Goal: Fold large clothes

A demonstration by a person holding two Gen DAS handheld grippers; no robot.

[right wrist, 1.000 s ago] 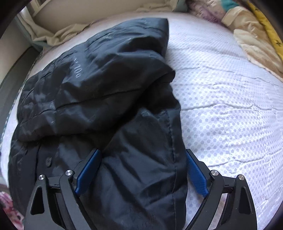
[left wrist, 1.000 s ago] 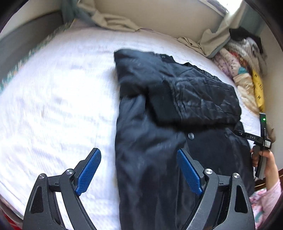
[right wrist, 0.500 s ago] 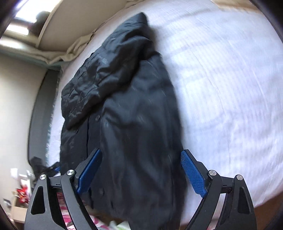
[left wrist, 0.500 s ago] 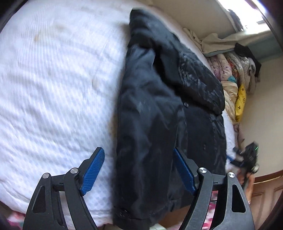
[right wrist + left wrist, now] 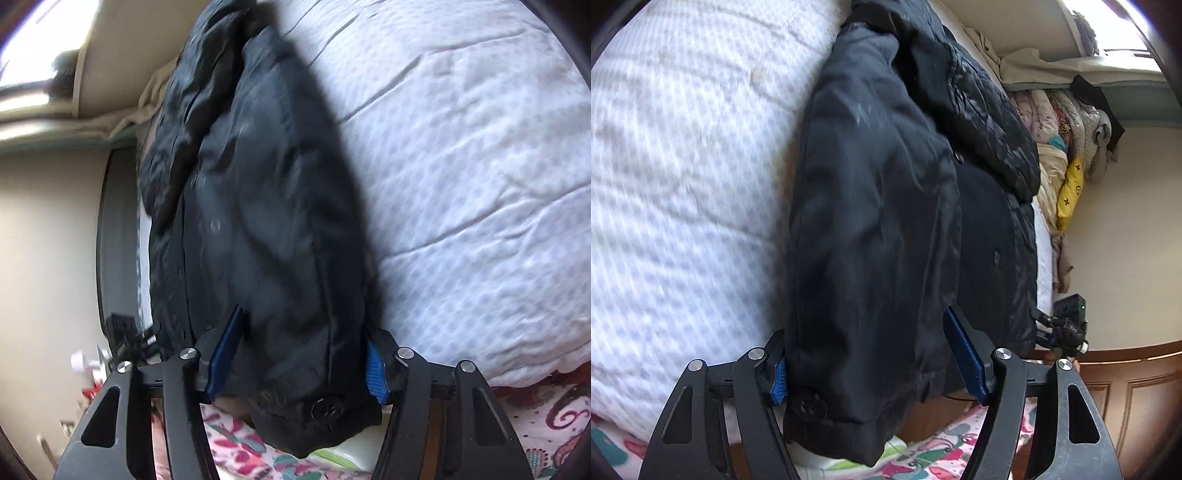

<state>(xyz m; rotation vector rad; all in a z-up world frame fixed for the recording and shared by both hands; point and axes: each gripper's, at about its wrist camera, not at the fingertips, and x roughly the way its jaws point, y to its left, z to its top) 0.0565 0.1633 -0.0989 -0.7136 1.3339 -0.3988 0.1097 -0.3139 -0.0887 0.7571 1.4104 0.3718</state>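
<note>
**Dark jacket at the near edge of the bed, a gripper at each hem corner**

The dark jacket (image 5: 879, 206) lies lengthwise on the white dotted bedspread (image 5: 676, 192), its sleeves folded in over the body and its hem hanging just past the near edge of the bed. A round snap shows at the hem in both views.

The left gripper (image 5: 875, 373) is at the jacket's left hem corner. Its blue pads (image 5: 966, 358) stand spread wide with a broad fold of fabric lying between them — released, not clamped on the cloth. The right gripper (image 5: 297, 365) is at the opposite hem corner in the same posture: its blue pads (image 5: 225, 354) sit either side of the fabric, set wide apart, the jacket's edge draped between and over them.

In the left wrist view the right gripper's black body appears small at the far side of the hem, close to the bed's edge. Beyond the jacket, along the far right side of the bed, a pile of quilts and clothes (image 5: 1067, 125) is stacked against the wall, with a yellow patterned piece (image 5: 1069, 188) among them. Below the bed's near edge a pink floral fabric (image 5: 546, 428) shows — and wooden panelling (image 5: 1126, 387) runs along the wall at right.
</note>
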